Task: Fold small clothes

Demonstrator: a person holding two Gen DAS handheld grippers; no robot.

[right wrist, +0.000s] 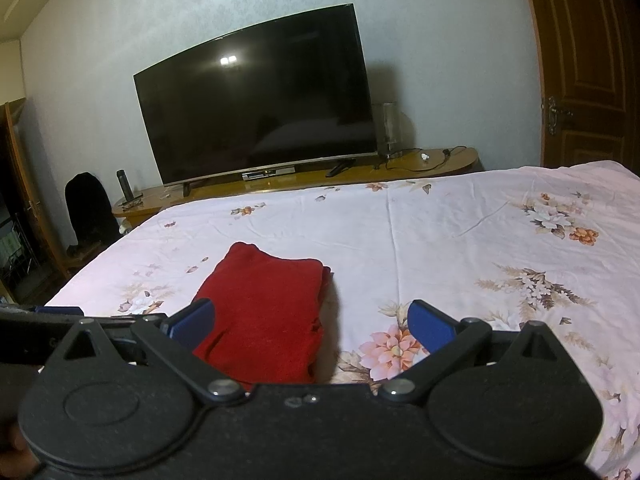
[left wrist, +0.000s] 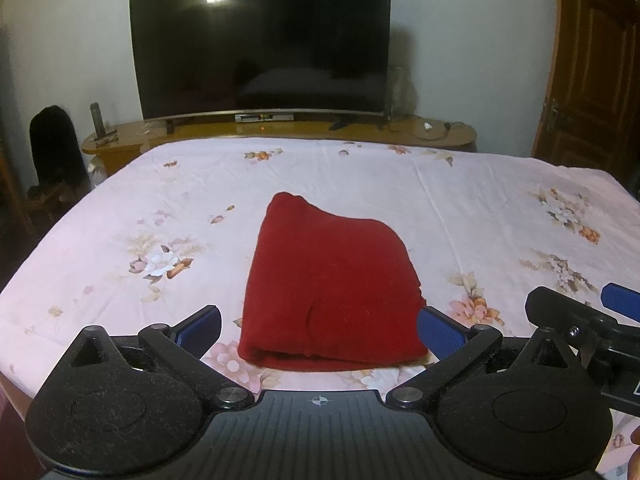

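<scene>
A dark red garment point(left wrist: 328, 288) lies folded into a compact stack on the floral bed sheet point(left wrist: 160, 208). My left gripper point(left wrist: 320, 330) hovers open just in front of its near edge, blue pads wide apart and holding nothing. In the right wrist view the same red garment point(right wrist: 260, 312) sits left of centre, and my right gripper point(right wrist: 312, 326) is open above its near right corner, one blue pad over the cloth and the other over the sheet. The right gripper point(left wrist: 592, 312) also shows at the right edge of the left wrist view.
Beyond the bed's far edge stands a wooden TV bench point(left wrist: 280, 130) with a large dark TV point(left wrist: 260, 44), cables and small items. A brown door point(right wrist: 580, 60) is at the right and a dark chair back point(right wrist: 86, 208) at the left. Bare sheet point(right wrist: 480, 240) spreads right of the garment.
</scene>
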